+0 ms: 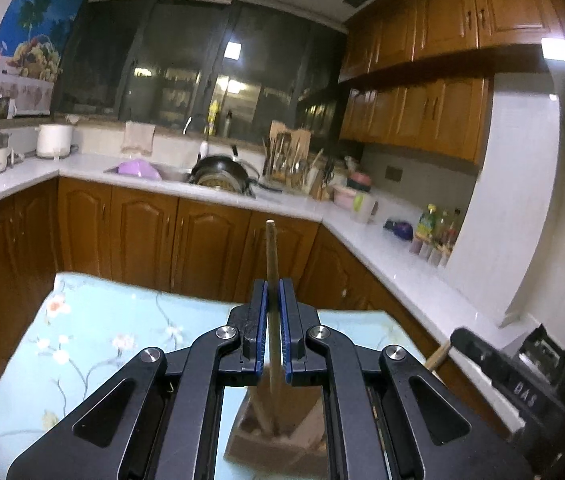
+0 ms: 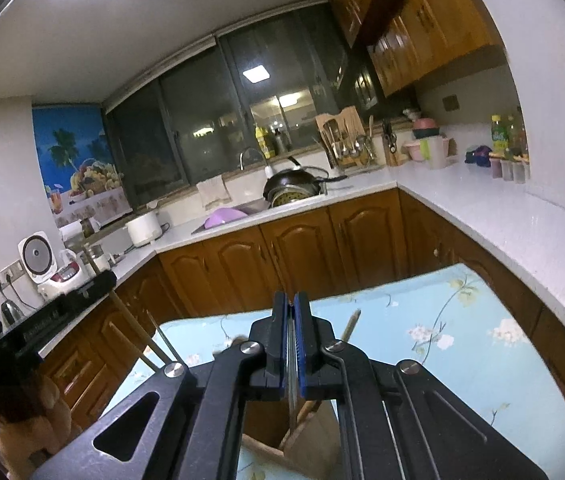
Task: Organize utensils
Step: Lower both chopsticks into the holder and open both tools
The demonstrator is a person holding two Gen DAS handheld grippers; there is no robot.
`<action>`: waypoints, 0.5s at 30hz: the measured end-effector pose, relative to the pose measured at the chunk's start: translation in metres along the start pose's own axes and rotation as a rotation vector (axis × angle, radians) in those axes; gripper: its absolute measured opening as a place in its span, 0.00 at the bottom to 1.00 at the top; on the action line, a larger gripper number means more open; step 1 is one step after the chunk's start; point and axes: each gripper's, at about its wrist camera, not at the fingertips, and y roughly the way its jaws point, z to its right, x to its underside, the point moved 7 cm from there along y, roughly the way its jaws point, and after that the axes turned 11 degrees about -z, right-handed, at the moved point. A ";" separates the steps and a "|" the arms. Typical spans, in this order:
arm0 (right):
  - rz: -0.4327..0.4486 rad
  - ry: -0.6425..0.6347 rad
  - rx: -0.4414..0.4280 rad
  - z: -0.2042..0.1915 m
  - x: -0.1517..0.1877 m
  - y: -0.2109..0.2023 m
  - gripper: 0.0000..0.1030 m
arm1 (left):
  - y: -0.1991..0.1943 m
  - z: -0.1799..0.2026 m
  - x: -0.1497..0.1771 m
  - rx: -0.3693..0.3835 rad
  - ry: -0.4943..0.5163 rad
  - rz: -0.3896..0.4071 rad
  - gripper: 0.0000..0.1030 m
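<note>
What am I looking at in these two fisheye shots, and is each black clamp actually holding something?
There is no robot arm here: a person carries a hand-held gripper in each hand, and a camera on each looks forward along its two fingers. One picture comes from the left hand-held gripper, the other from the right hand-held gripper.

Below both is a table under a pale blue floral cloth. On it stands a wooden utensil holder with sticks in it.

The left one is shut on a wooden chopstick that stands nearly upright over the holder. The right one is shut on a thin metal utensil, its lower end going down into the holder; I cannot tell what kind. Behind lies a kitchen counter with a sink and a black wok.
</note>
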 end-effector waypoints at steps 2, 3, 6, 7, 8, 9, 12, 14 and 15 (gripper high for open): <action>-0.015 0.001 0.001 0.003 0.004 0.004 0.04 | 0.006 -0.002 0.011 0.000 0.000 -0.032 0.06; -0.008 0.001 0.003 0.005 0.006 0.004 0.03 | 0.008 -0.003 0.015 0.004 0.002 -0.046 0.06; -0.012 0.010 0.005 0.008 0.006 0.002 0.03 | 0.018 0.001 0.028 0.007 0.030 -0.098 0.06; -0.017 0.012 0.005 0.008 0.006 0.002 0.03 | 0.021 0.003 0.032 0.003 0.040 -0.113 0.06; -0.022 0.011 0.007 0.009 0.005 0.003 0.03 | 0.022 0.005 0.035 0.000 0.049 -0.121 0.06; -0.022 0.008 0.010 0.009 0.005 0.003 0.03 | 0.022 0.006 0.037 -0.002 0.056 -0.124 0.06; -0.027 0.010 0.012 0.010 0.007 0.002 0.03 | 0.025 0.009 0.041 -0.007 0.069 -0.147 0.06; -0.029 0.011 0.013 0.011 0.006 0.002 0.04 | 0.025 0.010 0.043 -0.012 0.071 -0.153 0.06; -0.030 0.012 0.015 0.011 0.006 0.003 0.04 | 0.024 0.010 0.043 -0.013 0.072 -0.155 0.06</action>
